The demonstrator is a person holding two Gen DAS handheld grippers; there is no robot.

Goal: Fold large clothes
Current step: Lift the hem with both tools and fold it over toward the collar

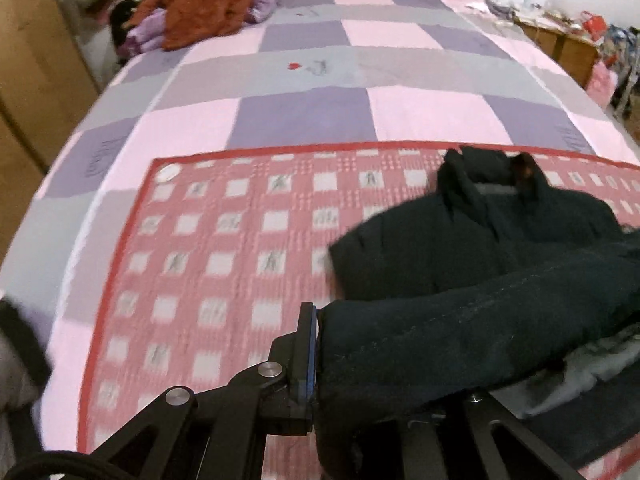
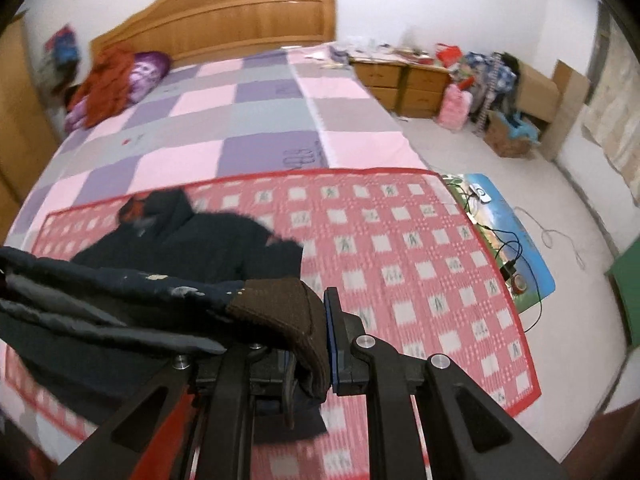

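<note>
A large dark jacket [image 1: 460, 240] lies on a red-and-white checked mat [image 1: 224, 264] spread across the near end of the bed [image 1: 304, 92]. Its collar end, showing a reddish lining, points toward the wooden headboard [image 2: 224, 20]; its near portion is raised off the mat.

The left gripper [image 1: 316, 356] is pinched tight on a dark, stitched edge of the jacket, which bulges out just past the blue-padded finger [image 1: 306, 352]. The other finger is hidden under the fabric.

The right gripper [image 2: 316, 344] is likewise pressed together on the jacket, clamping a brown ribbed cuff [image 2: 280, 312] against its blue-padded finger [image 2: 332, 336]. From the cuff, a dark sleeve with pale flecks runs off to the left, with grey lining folds beneath it.

The bed carries a pink, purple and grey patchwork sheet. Near the headboard, at the left corner, an orange-brown garment [image 1: 200, 0] is heaped over a purple bundle [image 2: 146, 72].

To the right of the bed stand wooden bedside cabinets [image 2: 400, 80] with clutter on top, a pink bag [image 2: 454, 106] and cardboard boxes [image 2: 532, 92]. A blue floor mat [image 2: 508, 236] with cables lies beside the bed.
</note>
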